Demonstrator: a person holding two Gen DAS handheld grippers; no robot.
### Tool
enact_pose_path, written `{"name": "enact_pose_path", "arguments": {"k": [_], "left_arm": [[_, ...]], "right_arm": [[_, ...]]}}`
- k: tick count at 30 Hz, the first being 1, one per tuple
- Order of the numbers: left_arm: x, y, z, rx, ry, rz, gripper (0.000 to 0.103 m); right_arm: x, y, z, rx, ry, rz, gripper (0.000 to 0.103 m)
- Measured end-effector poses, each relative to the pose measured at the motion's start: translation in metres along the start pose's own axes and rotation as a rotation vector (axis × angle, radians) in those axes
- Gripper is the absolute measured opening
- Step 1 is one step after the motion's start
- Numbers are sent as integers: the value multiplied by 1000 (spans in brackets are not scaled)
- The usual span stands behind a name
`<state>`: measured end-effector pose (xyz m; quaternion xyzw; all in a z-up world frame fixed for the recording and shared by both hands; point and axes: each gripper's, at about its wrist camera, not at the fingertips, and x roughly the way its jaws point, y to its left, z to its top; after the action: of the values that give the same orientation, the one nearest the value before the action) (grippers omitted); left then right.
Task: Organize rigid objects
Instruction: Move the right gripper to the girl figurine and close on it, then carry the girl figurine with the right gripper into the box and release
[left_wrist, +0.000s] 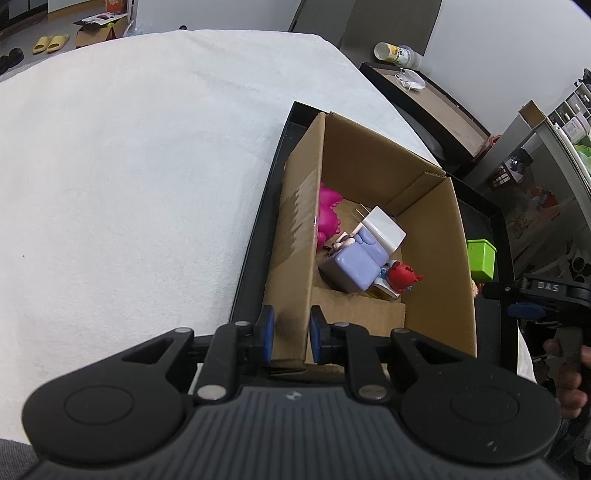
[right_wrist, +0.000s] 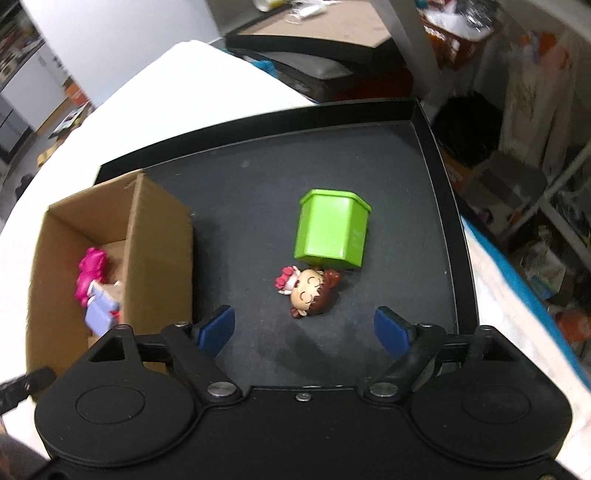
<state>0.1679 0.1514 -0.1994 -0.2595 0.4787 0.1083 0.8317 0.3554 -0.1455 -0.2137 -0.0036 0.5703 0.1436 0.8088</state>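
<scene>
Two grippers work over a black tray (right_wrist: 436, 184) that sits on a white-covered table (left_wrist: 129, 166). The left gripper (left_wrist: 291, 334) is clenched on the near-left wall of a cardboard box (left_wrist: 436, 229), one blue pad outside the wall and one inside. The box stands on the tray's left part. Inside the box lie a magenta toy (left_wrist: 327, 218) against the left wall, a lilac block (left_wrist: 351, 264) beside it, a white cube (left_wrist: 386, 227) leaning on the block's far side, and a red figure (left_wrist: 402, 277) at the block's right.

The right gripper (right_wrist: 304, 330) is released, its blue pads spread wide, hovering above the tray to the right of the box. Just ahead of it a doll figurine (right_wrist: 310, 291) with brown hair lies on its side on the tray floor. A green container (right_wrist: 330, 230) stands just behind the doll, touching or nearly touching it, well apart from the box.
</scene>
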Motion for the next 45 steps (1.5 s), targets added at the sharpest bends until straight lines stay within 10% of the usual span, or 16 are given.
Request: {"name": "enact_pose_path", "arguments": {"k": [20,22,23,45], "left_arm": [[0,-2,1,13,-12,15,16],[0,-4,0,23,-17,25,15],[0,-5,0,29,-18,31,14],[-2,-9,-3,46,-34,40,14]], "right_arm": [[41,9,5,91,-22,-110,82],[49,12,4,63,10,-140,69],[53,11,2,62,34,-126,45],[-15,16,2,-24,-61,-68,44]]}}
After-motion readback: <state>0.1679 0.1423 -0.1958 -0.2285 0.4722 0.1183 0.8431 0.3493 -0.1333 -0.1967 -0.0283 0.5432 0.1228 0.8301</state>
